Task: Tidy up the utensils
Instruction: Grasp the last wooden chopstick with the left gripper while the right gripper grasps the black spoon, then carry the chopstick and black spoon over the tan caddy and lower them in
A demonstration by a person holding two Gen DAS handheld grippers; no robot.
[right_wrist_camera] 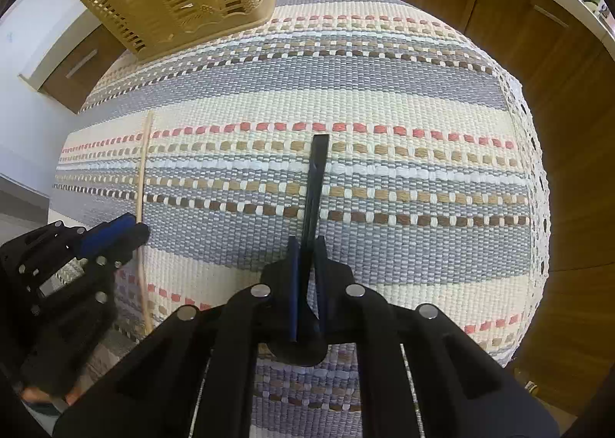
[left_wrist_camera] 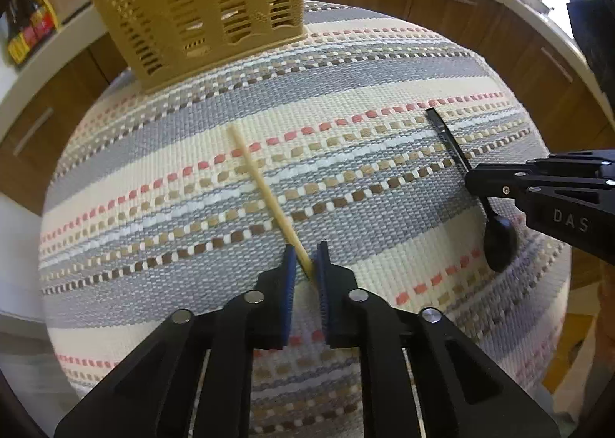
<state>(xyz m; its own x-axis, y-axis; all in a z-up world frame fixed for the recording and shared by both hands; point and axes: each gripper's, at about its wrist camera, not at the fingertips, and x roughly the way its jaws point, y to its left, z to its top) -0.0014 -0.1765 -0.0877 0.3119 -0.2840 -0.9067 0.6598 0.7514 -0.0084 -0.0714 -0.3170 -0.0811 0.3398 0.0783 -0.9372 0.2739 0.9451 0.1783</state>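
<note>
**Both utensils pinched, ready to lift toward the caddy**

Nearest, the left hand-held gripper [left_wrist_camera: 305, 265] has its blue pads pressed onto the near end of a wooden chopstick [left_wrist_camera: 261, 192], which lies flat on the striped woven mat [left_wrist_camera: 161, 153] and points away toward the far left. The right hand-held gripper [right_wrist_camera: 306, 257] is clamped on the handle of a black spoon [right_wrist_camera: 316, 184], just above the bowl, with the handle running straight away from it. The step in hand looks like the pick-up. Next, each piece likely needs lifting clear, tipping upright and lowering into a slot of the tan slotted caddy [left_wrist_camera: 200, 3] at the mat's far left corner. The mat between is bare, giving open room. The mat's lacy right edge [right_wrist_camera: 538, 176] is close beside the spoon.
</note>
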